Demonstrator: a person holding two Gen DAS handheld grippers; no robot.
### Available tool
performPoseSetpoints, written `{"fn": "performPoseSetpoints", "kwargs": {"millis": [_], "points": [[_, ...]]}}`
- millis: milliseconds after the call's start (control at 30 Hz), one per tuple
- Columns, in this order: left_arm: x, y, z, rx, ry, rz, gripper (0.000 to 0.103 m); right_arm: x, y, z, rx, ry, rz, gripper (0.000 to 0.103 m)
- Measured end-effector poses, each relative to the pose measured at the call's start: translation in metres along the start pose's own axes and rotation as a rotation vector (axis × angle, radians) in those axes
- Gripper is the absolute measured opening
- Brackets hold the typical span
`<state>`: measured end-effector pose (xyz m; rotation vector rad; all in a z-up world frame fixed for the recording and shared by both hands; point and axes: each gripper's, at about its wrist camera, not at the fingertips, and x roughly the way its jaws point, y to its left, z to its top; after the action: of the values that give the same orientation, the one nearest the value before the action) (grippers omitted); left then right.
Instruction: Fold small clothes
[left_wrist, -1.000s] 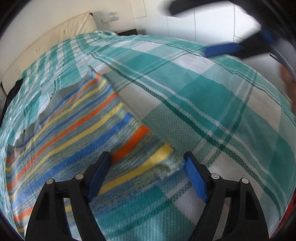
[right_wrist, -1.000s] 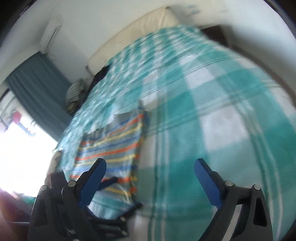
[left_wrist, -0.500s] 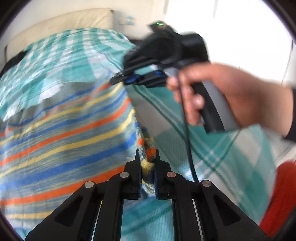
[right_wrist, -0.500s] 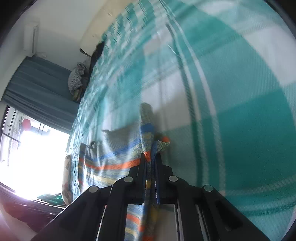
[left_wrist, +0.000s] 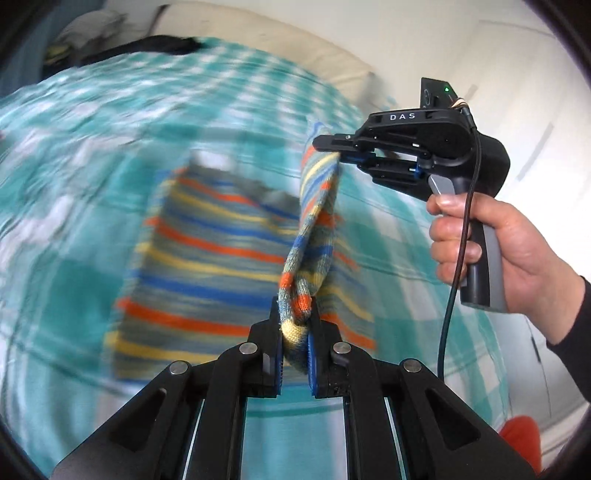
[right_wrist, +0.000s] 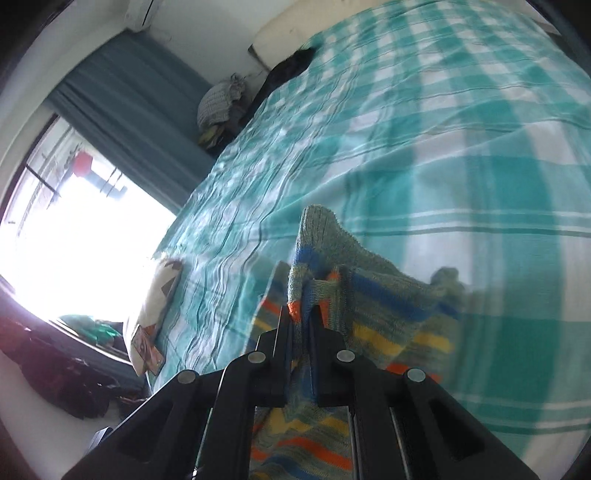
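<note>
A small knitted striped garment (left_wrist: 207, 266), grey-green with orange, yellow and blue bands, lies on the teal checked bedspread (left_wrist: 74, 155). Its right edge is lifted off the bed. My left gripper (left_wrist: 295, 343) is shut on the near corner of that edge. My right gripper (left_wrist: 332, 151), held by a person's hand (left_wrist: 491, 240), is shut on the far corner, so the edge hangs stretched between the two. In the right wrist view my right gripper (right_wrist: 301, 321) pinches the striped garment (right_wrist: 373, 310), which folds over itself just beyond the fingers.
A cream headboard (left_wrist: 266, 33) and dark clothes (left_wrist: 147, 46) lie at the far end of the bed. A patterned cushion (right_wrist: 155, 314) sits at the bed's edge near a bright window (right_wrist: 66, 229) with a blue curtain (right_wrist: 140, 110). Something red (left_wrist: 521, 439) shows at lower right.
Both grippers went from open to shut on the garment's right edge, one at each corner. They have since lifted that edge and carried it leftward over the rest of the garment.
</note>
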<state>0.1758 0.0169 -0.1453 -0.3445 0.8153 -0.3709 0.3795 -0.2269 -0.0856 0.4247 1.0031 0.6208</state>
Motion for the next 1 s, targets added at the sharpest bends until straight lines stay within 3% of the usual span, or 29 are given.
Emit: {"fn": "performPoseSetpoints", "kwargs": {"millis": [233,300,333,367,400,467,600,667,733,767,800,867,900,933,1000], "points": [[-0.005,0.06,-0.006,-0.099,0.017,0.143,0.011,0.092,0.046,-0.009,-0.052,0.065,-0.004,0.01],[-0.001,0.078,-0.011,-0.13,0.074,0.214,0.033,0.112,0.053,-0.015,-0.058,0.085,0.024,0.024],[-0.002,0.084,-0.013,-0.14,0.085,0.244,0.037,0.119,0.056,-0.018,-0.06,0.095,0.036,0.032],[-0.008,0.09,-0.016,-0.162,0.078,0.243,0.046,0.122,0.057,-0.021,-0.059,0.093,0.045,0.048],[-0.014,0.094,-0.019,-0.176,0.067,0.235,0.051,0.119,0.059,-0.025,-0.06,0.072,0.053,0.055],[-0.025,0.098,-0.019,-0.189,0.044,0.225,0.054,0.103,0.057,-0.031,-0.06,0.026,0.067,0.055],[-0.028,0.088,0.0,-0.153,0.007,0.154,0.054,0.049,0.048,-0.048,-0.145,-0.036,-0.025,0.055],[-0.02,0.077,0.011,-0.103,-0.001,0.123,0.052,0.02,0.049,-0.067,-0.233,-0.044,-0.092,0.055],[-0.011,0.068,0.015,-0.055,0.014,0.11,0.046,-0.006,0.048,-0.099,-0.284,-0.034,-0.097,0.055],[0.001,0.064,0.017,-0.031,0.047,0.122,0.029,-0.013,0.046,-0.116,-0.284,-0.025,-0.071,0.055],[0.019,0.063,0.018,-0.016,0.105,0.161,0.003,-0.014,0.044,-0.134,-0.284,-0.006,-0.054,0.055],[0.041,0.069,0.015,-0.003,0.177,0.233,0.004,0.003,0.036,-0.162,-0.277,0.069,-0.084,0.053],[0.042,0.069,0.015,0.007,0.182,0.238,0.004,0.023,0.023,-0.179,-0.253,0.165,-0.142,0.05],[0.037,0.066,0.02,0.023,0.186,0.235,0.004,0.032,0.015,-0.192,-0.239,0.197,-0.185,0.05],[0.02,0.062,0.034,0.048,0.149,0.228,0.009,0.018,0.017,-0.195,-0.241,0.126,-0.192,0.048]]}}
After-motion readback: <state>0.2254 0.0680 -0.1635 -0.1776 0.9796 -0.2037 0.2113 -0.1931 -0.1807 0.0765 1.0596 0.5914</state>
